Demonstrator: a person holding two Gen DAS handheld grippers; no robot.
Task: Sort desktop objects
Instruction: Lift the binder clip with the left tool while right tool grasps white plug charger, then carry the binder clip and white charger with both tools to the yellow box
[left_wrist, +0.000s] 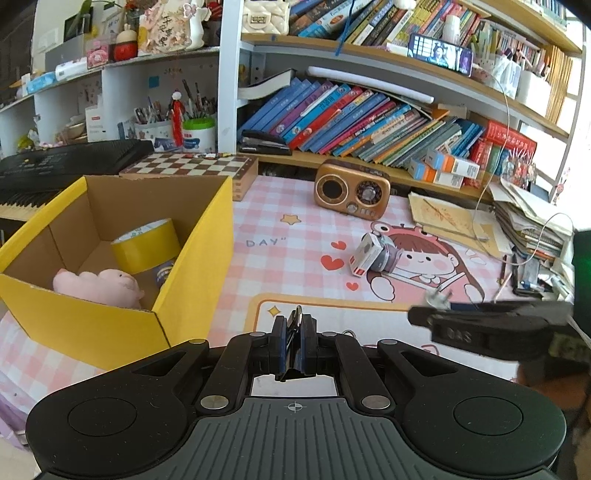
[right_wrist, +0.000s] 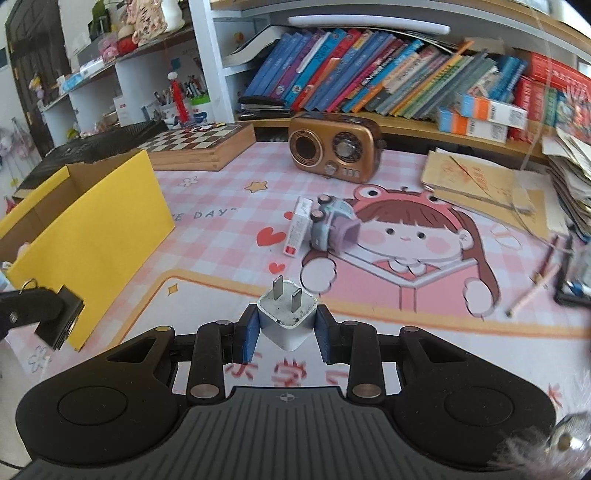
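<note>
My right gripper (right_wrist: 287, 334) is shut on a white charger plug (right_wrist: 287, 314), prongs pointing away, above the pink cartoon mat (right_wrist: 369, 295). My left gripper (left_wrist: 294, 332) is shut on a thin dark item with a metal ring (left_wrist: 295, 318), just right of the yellow cardboard box (left_wrist: 92, 332). Inside the box lie a yellow tape roll (left_wrist: 147, 247) and a pink plush toy (left_wrist: 96, 286). Out on the mat, a pale blue toy car (right_wrist: 334, 225) leans on a small red-and-white box (right_wrist: 297, 230). In the left wrist view the right gripper (left_wrist: 428, 314) comes in from the right.
A brown retro radio (right_wrist: 334, 147) stands at the back of the mat, a chessboard box (right_wrist: 201, 142) and a black keyboard (left_wrist: 66, 158) to its left. Book shelves line the back. Paper stacks (right_wrist: 480, 184) and pencils (right_wrist: 532, 291) crowd the right side.
</note>
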